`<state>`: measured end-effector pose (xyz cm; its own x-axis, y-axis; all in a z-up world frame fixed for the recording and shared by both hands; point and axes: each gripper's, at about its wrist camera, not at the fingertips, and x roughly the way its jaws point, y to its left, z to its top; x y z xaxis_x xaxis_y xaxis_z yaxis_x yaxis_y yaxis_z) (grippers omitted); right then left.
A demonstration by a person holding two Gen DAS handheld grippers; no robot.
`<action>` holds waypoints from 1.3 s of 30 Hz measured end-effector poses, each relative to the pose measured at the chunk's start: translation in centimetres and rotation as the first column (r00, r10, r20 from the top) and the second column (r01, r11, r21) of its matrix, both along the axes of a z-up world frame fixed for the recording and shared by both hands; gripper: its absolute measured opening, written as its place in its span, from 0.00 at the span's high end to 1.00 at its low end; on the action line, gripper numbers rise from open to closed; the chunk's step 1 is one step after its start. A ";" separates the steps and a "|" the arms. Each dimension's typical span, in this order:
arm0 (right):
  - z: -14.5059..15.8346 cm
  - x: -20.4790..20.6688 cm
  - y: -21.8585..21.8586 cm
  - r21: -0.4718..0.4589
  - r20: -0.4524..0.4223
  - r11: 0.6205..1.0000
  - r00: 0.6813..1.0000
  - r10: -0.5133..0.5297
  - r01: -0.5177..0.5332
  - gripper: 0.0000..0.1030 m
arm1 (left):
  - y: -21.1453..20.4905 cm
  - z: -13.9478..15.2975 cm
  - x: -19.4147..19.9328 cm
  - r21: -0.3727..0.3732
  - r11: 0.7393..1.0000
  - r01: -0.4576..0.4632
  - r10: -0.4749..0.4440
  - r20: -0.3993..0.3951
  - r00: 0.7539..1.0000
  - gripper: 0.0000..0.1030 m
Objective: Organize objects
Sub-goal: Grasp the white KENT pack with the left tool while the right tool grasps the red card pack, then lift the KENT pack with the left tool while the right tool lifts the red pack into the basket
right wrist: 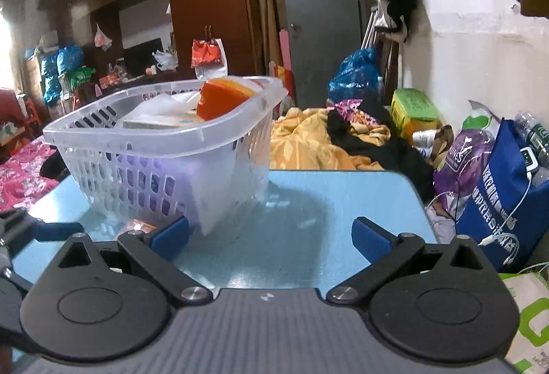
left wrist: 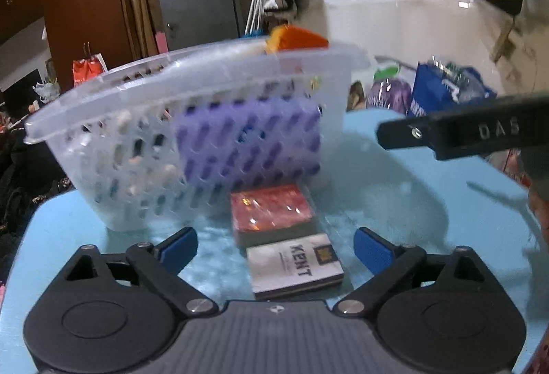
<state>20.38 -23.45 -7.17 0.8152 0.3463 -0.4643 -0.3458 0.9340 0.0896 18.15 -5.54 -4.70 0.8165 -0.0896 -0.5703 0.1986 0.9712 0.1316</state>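
Hovering w/ both sets of jaws wide open, empty: your left gripper (left wrist: pixel 276 245) straddles the Kent pack (left wrist: pixel 295 266) just before the basket (left wrist: pixel 192 133), prob. next pickup; right gripper (right wrist: pixel 271 235) idles beside the basket.

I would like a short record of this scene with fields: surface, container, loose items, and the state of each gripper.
surface: light blue table
container: clear plastic basket, upright on the table, holding a purple pack and an orange item
loose items: red box and Kent cigarette pack, on the table in front of the basket
left gripper: open, around the Kent pack, holding nothing
right gripper: open, holding nothing
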 end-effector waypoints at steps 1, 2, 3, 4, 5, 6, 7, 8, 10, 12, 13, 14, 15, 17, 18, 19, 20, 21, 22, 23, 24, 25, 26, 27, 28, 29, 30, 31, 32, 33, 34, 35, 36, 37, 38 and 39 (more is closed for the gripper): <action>-0.1 -0.1 0.2 -0.005 0.000 1.000 1.000 0.002 -0.002 0.00 | -0.2 -0.3 0.2 0.008 1.000 -0.001 0.001 -0.014 1.000 0.15; -0.3 -0.3 0.5 -0.008 0.000 1.000 1.000 0.005 -0.005 0.00 | -0.4 -0.6 0.3 0.012 1.000 -0.001 0.002 -0.026 1.000 0.23; -0.4 -0.3 0.8 -0.003 0.003 1.000 1.000 0.001 -0.001 0.00 | -0.4 -0.9 0.4 0.012 1.000 -0.005 0.006 -0.037 0.999 0.28; -0.5 -0.4 1.0 0.003 0.001 1.000 1.000 -0.006 0.006 0.00 | -0.2 -1.1 0.4 0.001 1.000 -0.004 0.004 -0.042 0.999 0.34; -0.6 -0.3 1.3 0.008 -0.008 1.000 1.000 -0.011 0.011 0.00 | 0.0 -1.1 0.3 -0.015 1.000 -0.002 0.002 -0.046 0.999 0.39; -0.7 -0.2 1.8 0.013 -0.021 1.000 1.000 -0.009 0.009 0.00 | 0.3 -1.0 0.1 -0.016 1.000 -0.007 0.006 -0.045 0.999 0.39; -1.0 -0.1 2.3 0.012 -0.033 1.000 0.999 -0.005 0.006 0.00 | 0.3 -1.0 -0.3 0.004 1.000 -0.012 0.012 -0.037 0.999 0.39; -1.4 -0.3 2.8 0.010 -0.043 1.000 0.999 -0.005 0.005 0.00 | 0.5 -1.1 -0.7 0.026 1.000 -0.017 0.018 -0.025 1.000 0.39; -1.9 -0.2 4.3 0.003 -0.075 1.000 0.997 0.023 -0.023 0.00 | 1.6 -1.1 -1.5 0.022 1.000 -0.022 0.023 -0.020 1.000 0.39; -2.4 -0.1 5.9 0.003 -0.097 0.999 0.994 0.042 -0.042 0.00 | 3.3 -1.0 -2.4 0.002 0.999 -0.038 0.038 -0.019 0.999 0.39; -2.6 -0.1 6.7 0.000 -0.107 0.999 0.993 0.048 -0.048 0.00 | 4.2 -0.9 -2.7 -0.006 0.999 -0.051 0.051 -0.012 0.999 0.39; -2.7 -0.1 7.5 -0.003 -0.117 0.998 0.992 0.056 -0.056 0.00 | 5.1 -0.8 -3.0 -0.013 0.998 -0.064 0.064 -0.008 0.998 0.39; -2.9 0.0 8.3 -0.002 -0.129 0.998 0.989 0.067 -0.068 0.00 | 5.9 -0.8 -3.1 -0.019 0.997 -0.075 0.075 -0.004 0.997 0.39; -3.0 0.0 9.4 0.001 -0.140 0.998 0.988 0.067 -0.067 0.00 | 7.6 -0.7 -3.3 -0.034 0.994 -0.101 0.101 -0.003 0.995 0.39; -3.2 0.1 9.9 0.001 -0.148 0.997 0.986 0.074 -0.075 0.00 | 8.3 -0.7 -3.4 -0.047 0.993 -0.109 0.109 -0.006 0.994 0.39; -3.3 0.2 10.3 -0.002 -0.157 0.997 0.984 0.080 -0.081 0.00 | 9.1 -0.7 -3.4 -0.065 0.991 -0.115 0.115 -0.007 0.993 0.39; -3.4 0.3 10.6 -0.002 -0.165 0.997 0.983 0.075 -0.077 0.01 | 9.6 -0.6 -3.6 -0.081 0.990 -0.119 0.119 -0.006 0.993 0.39; -3.7 0.4 11.0 -0.008 -0.174 0.997 0.982 0.068 -0.071 0.02 | 9.9 -0.4 -3.6 -0.088 0.989 -0.121 0.121 -0.004 0.993 0.39; -3.8 0.5 11.4 -0.016 -0.181 0.998 0.981 0.064 -0.068 0.07 | 10.0 -0.4 -3.7 -0.091 0.988 -0.122 0.123 0.000 0.992 0.39; -3.9 0.4 11.7 -0.035 -0.172 0.998 0.984 0.050 -0.057 0.09 | 10.1 -0.3 -3.7 -0.091 0.989 -0.121 0.121 0.001 0.993 0.39; -3.8 0.3 12.1 -0.062 -0.161 0.997 0.986 0.033 -0.044 0.11 | 10.1 -0.4 -3.4 -0.091 0.989 -0.115 0.116 0.001 0.993 0.39; -3.8 0.2 12.4 -0.079 -0.153 0.996 0.988 0.021 -0.034 0.15 | 10.0 -0.5 -3.3 -0.089 0.990 -0.111 0.112 0.000 0.994 0.39; -3.8 -0.2 12.5 -0.091 -0.142 0.995 0.990 0.019 -0.032 0.26 | 9.8 -0.5 -3.3 -0.085 0.990 -0.109 0.109 0.001 0.994 0.39; -3.8 -0.5 12.4 -0.104 -0.136 0.994 0.990 0.024 -0.038 0.32 | 9.7 -0.5 -3.5 -0.082 0.991 -0.107 0.108 0.003 0.994 0.39; -3.8 -0.8 12.3 -0.109 -0.133 0.993 0.991 0.025 -0.040 0.31 | 9.7 -0.5 -3.5 -0.080 0.991 -0.106 0.107 0.005 0.994 0.39; -3.8 -1.3 11.8 -0.109 -0.130 0.993 0.991 0.032 -0.046 0.32 | 9.7 -0.4 -3.5 -0.081 0.991 -0.102 0.103 0.006 0.995 0.39; -3.8 -1.7 11.3 -0.107 -0.127 0.993 0.991 0.044 -0.057 0.32 | 9.7 -0.4 -3.6 -0.083 0.992 -0.100 0.101 0.008 0.995 0.39; -3.8 -2.2 10.7 -0.107 -0.122 0.992 0.991 0.057 -0.071 0.32 | 9.8 -0.5 -3.6 -0.085 0.992 -0.098 0.099 0.011 0.995 0.39; -3.7 -2.7 10.1 -0.108 -0.115 0.991 0.991 0.068 -0.080 0.32 | 9.9 -0.4 -3.7 -0.090 0.991 -0.095 0.097 0.017 0.995 0.39; -3.7 -3.6 9.2 -0.110 -0.097 0.990 0.992 0.083 -0.094 0.32 | 10.0 -0.3 -3.9 -0.098 0.991 -0.091 0.094 0.027 0.995 0.39; -3.5 -4.6 8.7 -0.115 -0.072 0.988 0.993 0.093 -0.101 0.32 | 10.1 -0.2 -4.3 -0.110 0.990 -0.088 0.093 0.048 0.994 0.39; -3.4 -5.2 8.2 -0.117 -0.040 0.988 0.994 0.101 -0.105 0.32 | 10.3 0.0 -4.8 -0.122 0.989 -0.085 0.095 0.074 0.993 0.39; -3.4 -6.3 6.9 -0.117 -0.011 0.987 0.994 0.107 -0.107 0.32 | 10.4 0.1 -5.2 -0.142 0.987 -0.081 0.094 0.089 0.992 0.39; -3.3 -6.9 6.0 -0.108 -0.008 0.987 0.993 0.115 -0.115 0.32 | 10.6 0.2 -5.7 -0.167 0.983 -0.072 0.088 0.096 0.991 0.39; -3.3 -7.4 4.9 -0.082 -0.009 0.988 0.992 0.129 -0.129 0.32 | 10.6 0.3 -6.2 -0.188 0.980 -0.059 0.081 0.109 0.991 0.39; -3.5 -8.2 3.3 -0.042 -0.008 0.988 0.989 0.146 -0.147 0.32 | 10.5 0.4 -6.7 -0.195 0.979 -0.052 0.077 0.122 0.989 0.39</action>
<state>12.23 -20.12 -10.65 0.7549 0.4417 -0.4848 -0.4788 0.8763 0.0528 11.42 4.95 -4.31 0.8896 -0.1310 -0.4376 0.1279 0.9911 -0.0366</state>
